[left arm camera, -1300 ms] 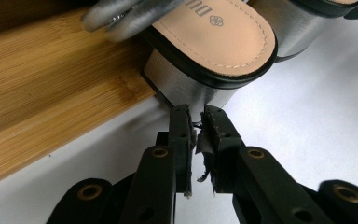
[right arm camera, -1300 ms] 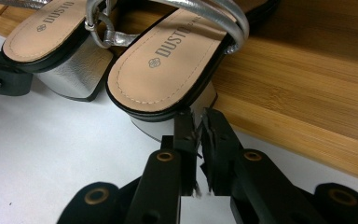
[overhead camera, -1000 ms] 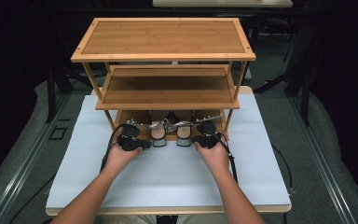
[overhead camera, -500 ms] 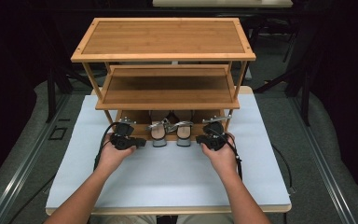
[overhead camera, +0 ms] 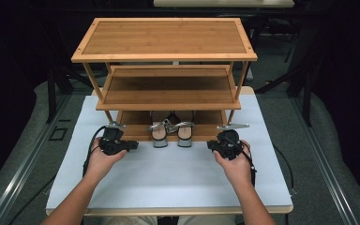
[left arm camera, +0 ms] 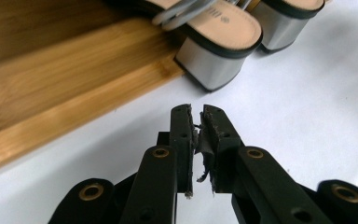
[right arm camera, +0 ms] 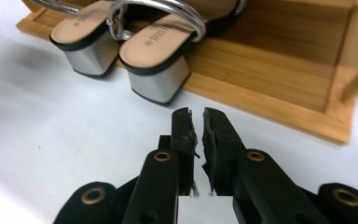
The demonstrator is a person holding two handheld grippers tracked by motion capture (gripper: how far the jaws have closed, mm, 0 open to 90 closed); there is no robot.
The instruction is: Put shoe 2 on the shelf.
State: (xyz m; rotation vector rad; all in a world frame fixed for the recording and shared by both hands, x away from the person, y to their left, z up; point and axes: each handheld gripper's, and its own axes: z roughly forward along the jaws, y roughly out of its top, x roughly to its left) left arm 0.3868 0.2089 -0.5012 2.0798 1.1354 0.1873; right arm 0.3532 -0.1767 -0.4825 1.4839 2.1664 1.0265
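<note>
A pair of silver block-heel sandals (overhead camera: pixel 160 133) (overhead camera: pixel 185 132) stands side by side on the bottom shelf (overhead camera: pixel 133 119) of a three-tier bamboo rack (overhead camera: pixel 164 37), heels over its front edge. My left gripper (overhead camera: pixel 133 146) lies on the white table left of the sandals, pointing right. In the left gripper view it (left arm camera: pixel 196 109) is shut with nothing held, and the nearer heel (left arm camera: pixel 219 51) is a short way ahead. My right gripper (overhead camera: pixel 209 144) sits right of the sandals, pointing left. It (right arm camera: pixel 196 112) is shut and holds nothing, short of the heels (right arm camera: pixel 161 74).
The white tabletop (overhead camera: pixel 168 183) stretches toward the person in front of the rack. The rack's slanted legs (overhead camera: pixel 91 79) (overhead camera: pixel 240 79) stand at both sides. A cable (overhead camera: pixel 281 164) trails off each gripper. Dark floor and black stands surround the table.
Both grippers have drawn away from the sandals' heels, the left one to the left and the right one to the right. The sandals stay on the bottom shelf.
</note>
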